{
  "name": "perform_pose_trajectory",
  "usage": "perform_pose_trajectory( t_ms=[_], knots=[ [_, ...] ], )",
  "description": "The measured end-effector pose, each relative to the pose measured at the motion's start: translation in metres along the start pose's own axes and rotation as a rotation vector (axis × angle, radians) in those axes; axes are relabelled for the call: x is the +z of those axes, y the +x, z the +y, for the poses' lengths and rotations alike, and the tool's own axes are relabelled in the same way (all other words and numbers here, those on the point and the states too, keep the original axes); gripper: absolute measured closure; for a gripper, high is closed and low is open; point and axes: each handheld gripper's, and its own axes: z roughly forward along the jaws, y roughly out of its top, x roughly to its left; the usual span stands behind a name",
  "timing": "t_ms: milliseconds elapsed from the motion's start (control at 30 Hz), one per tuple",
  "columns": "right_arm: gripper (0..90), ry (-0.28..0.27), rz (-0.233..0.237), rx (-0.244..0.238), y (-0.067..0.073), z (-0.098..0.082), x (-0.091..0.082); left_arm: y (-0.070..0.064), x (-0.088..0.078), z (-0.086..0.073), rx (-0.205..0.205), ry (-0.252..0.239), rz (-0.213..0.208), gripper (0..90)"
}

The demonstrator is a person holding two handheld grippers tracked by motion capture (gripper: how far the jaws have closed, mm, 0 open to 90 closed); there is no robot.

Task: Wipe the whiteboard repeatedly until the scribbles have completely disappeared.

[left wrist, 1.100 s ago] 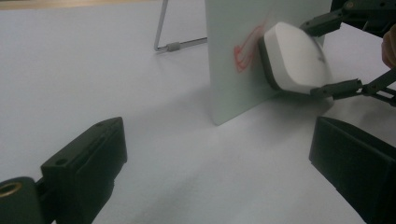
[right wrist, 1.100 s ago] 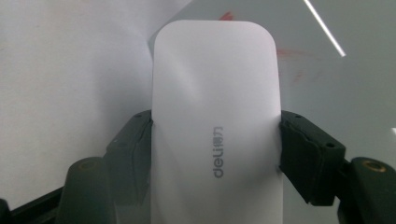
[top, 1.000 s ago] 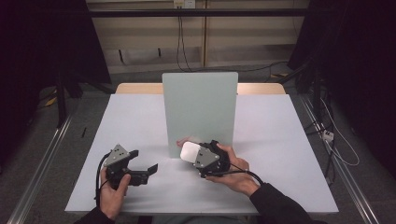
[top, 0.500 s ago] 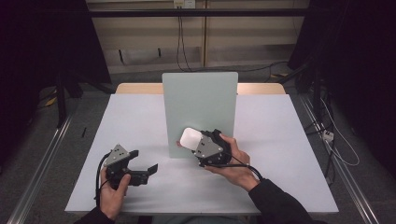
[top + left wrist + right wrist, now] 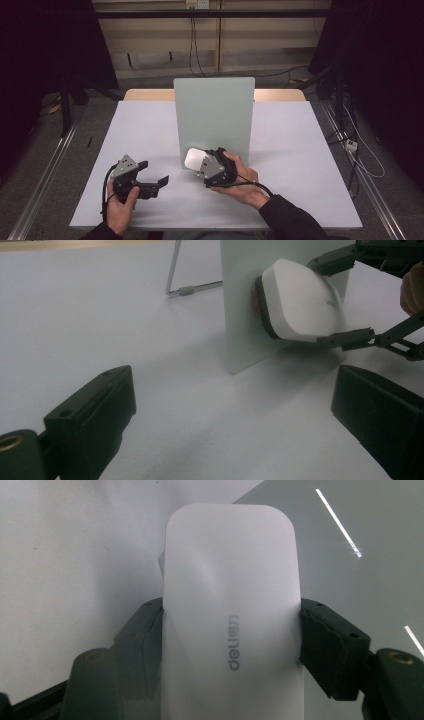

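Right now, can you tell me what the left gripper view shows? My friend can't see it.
A white eraser block with a dark pad underneath is pressed against an upright pale green board, clamped by the right hand-held gripper. In front, the left hand-held gripper has its two black jaws wide apart above the white table.

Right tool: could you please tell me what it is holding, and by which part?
The white eraser, clamped across its two long sides; the left tool holds nothing.

White eraser point(image 5: 232, 630) lower end cut off by frame edge; board point(image 5: 240, 305) top cropped.
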Motion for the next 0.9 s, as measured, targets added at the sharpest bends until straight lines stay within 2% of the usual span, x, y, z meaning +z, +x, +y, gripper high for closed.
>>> perform_pose_trajectory(
  t_ms=[100,167,300,533,600,900],
  knots=[
    [31.6,0.002,0.007,0.005,-0.001,0.000,0.000,0.000,0.000,0.000,0.002,0.000,0.001,4.2],
    [31.6,-0.001,-0.012,0.009,-0.002,0.001,-0.002,0.000,0.000,0.000,-0.003,-0.002,0.002,4.2],
    [31.6,-0.022,-0.035,0.044,-0.013,0.001,-0.009,0.000,0.000,0.000,0.000,0.000,0.000,4.2],
    [31.6,-0.046,-0.077,0.071,-0.027,0.005,-0.017,0.000,0.000,0.000,-0.001,-0.002,0.000,4.2],
    [31.5,-0.034,-0.084,0.053,-0.023,0.005,-0.016,0.000,0.000,0.000,-0.001,0.000,0.000,4.2],
    [31.6,-0.001,-0.006,0.034,-0.002,-0.002,-0.003,-0.001,0.000,0.000,-0.001,-0.001,-0.003,4.2]
  ],
)
